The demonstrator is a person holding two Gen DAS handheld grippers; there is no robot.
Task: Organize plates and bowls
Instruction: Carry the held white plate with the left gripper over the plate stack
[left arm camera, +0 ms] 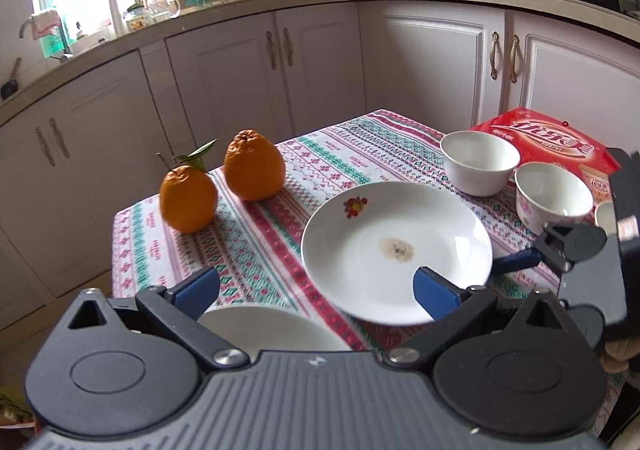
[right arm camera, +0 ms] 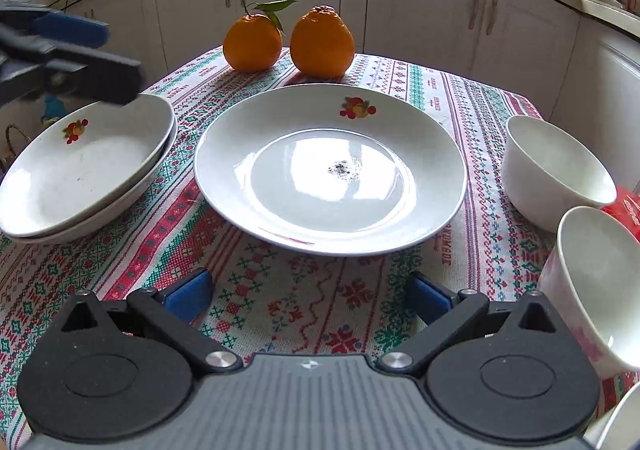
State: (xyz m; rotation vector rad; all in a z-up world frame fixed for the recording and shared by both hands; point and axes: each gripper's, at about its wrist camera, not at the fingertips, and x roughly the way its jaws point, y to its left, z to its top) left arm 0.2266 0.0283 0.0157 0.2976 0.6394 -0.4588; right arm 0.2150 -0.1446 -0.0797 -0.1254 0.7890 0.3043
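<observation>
A white plate with a fruit print and a small stain lies mid-table; it also shows in the left wrist view. Two stacked plates lie at the left; their rim shows under my left gripper. A plain white bowl and a pink-patterned bowl stand at the right. My left gripper is open and empty above the stack. My right gripper is open and empty, just short of the middle plate's near rim; it shows in the left wrist view.
Two oranges stand at the table's far side. A red snack bag lies behind the bowls. Another white rim shows at the bottom right. The patterned tablecloth covers the table. White kitchen cabinets run behind.
</observation>
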